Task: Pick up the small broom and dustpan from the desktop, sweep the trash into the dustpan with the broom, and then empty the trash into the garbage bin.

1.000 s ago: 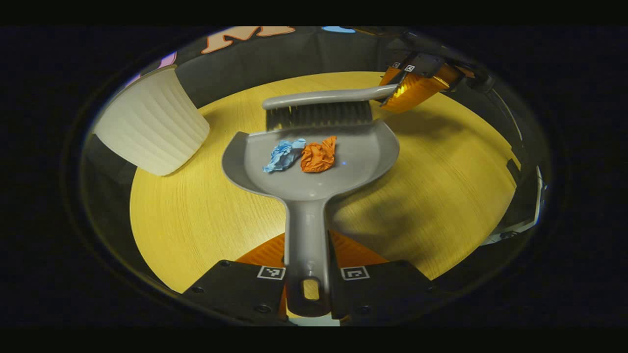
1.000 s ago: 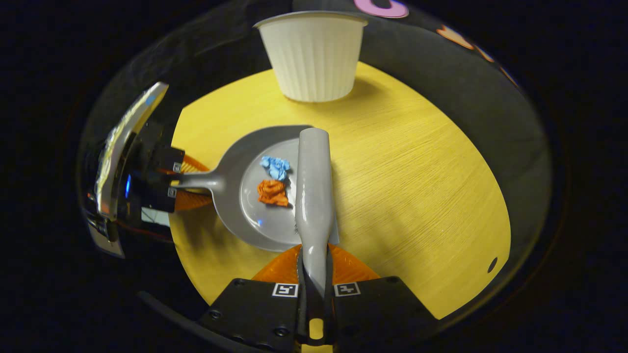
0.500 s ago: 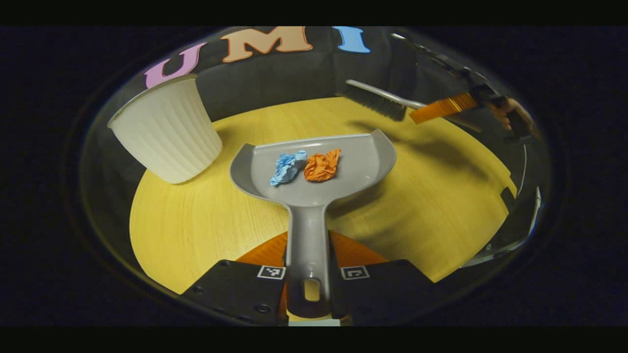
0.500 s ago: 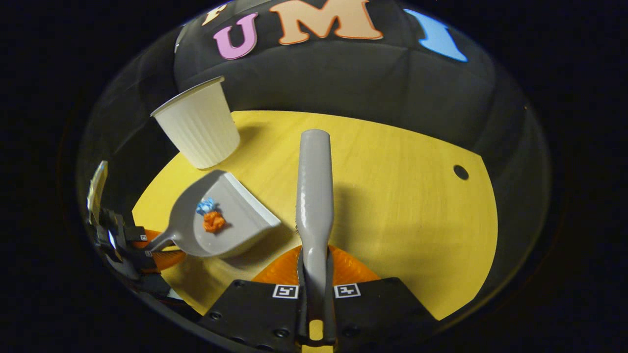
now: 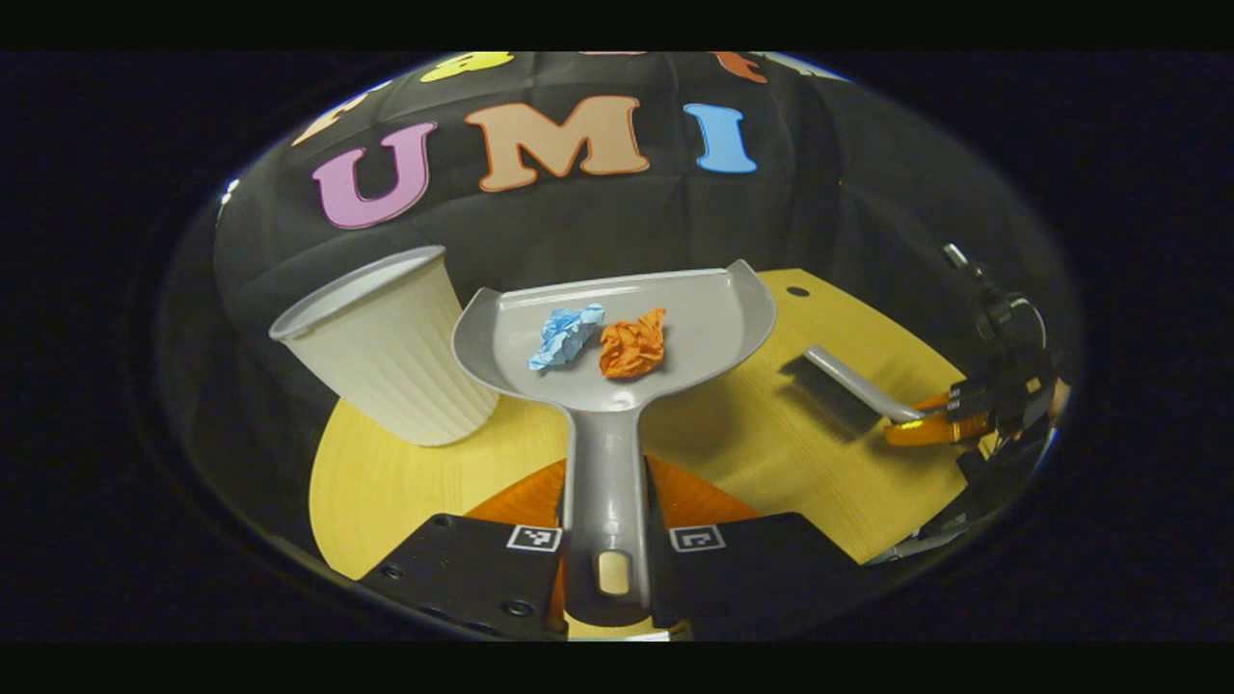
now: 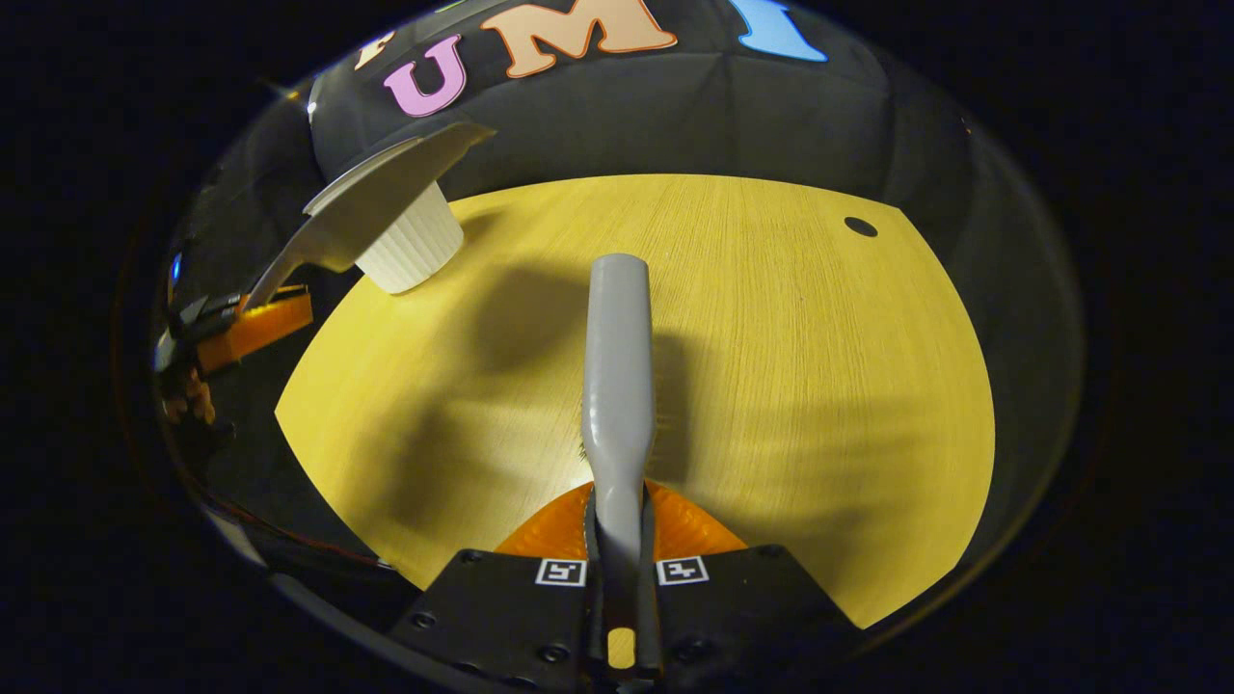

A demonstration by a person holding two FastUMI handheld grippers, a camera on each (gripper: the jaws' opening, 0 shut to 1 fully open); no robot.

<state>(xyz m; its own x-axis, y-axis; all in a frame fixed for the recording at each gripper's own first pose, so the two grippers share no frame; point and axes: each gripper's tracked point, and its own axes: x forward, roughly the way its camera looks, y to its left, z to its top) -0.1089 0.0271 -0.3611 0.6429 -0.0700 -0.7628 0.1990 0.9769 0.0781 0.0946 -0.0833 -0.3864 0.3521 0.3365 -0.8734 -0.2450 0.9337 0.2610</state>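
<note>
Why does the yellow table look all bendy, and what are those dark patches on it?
Right gripper view: the fisheye lens curves the table; the dark patches are shadows beside the broom. Left gripper view: same bending, with a shadow under the dustpan.

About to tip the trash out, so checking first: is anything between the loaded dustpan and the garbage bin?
Nothing visible does. The left gripper holds the dustpan, carrying the blue paper wad and orange paper wad, lifted right beside the garbage bin. The broom is off to the other side.
</note>
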